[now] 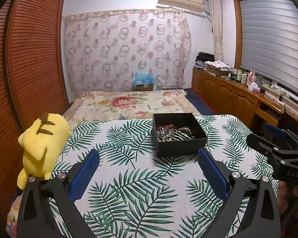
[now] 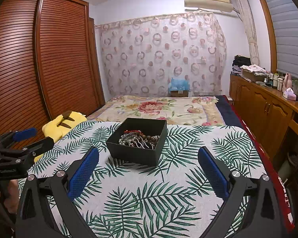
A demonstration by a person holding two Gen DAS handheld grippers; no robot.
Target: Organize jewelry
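Note:
A black open box [image 1: 178, 145] stands on the leaf-print tablecloth [image 1: 129, 178] near the table's far edge. Inside lies a tangle of jewelry [image 1: 173, 132]: silver bead strands, a hair comb and something red. My left gripper [image 1: 149, 158] is open above the cloth, short of the box and slightly left of it, holding nothing. In the right wrist view the same box [image 2: 138, 150] and its jewelry [image 2: 139, 139] sit just beyond my right gripper [image 2: 149, 156], which is open and empty. The right gripper's body [image 1: 278, 148] shows at the left view's right edge.
A yellow plush toy [image 1: 42, 144] lies at the table's left edge. Beyond the table is a bed with a floral cover [image 1: 129, 103]. A slatted wooden wardrobe [image 1: 29, 59] stands left, a wooden cabinet [image 1: 228, 93] with bottles right. The left gripper's body [image 2: 12, 152] shows at left.

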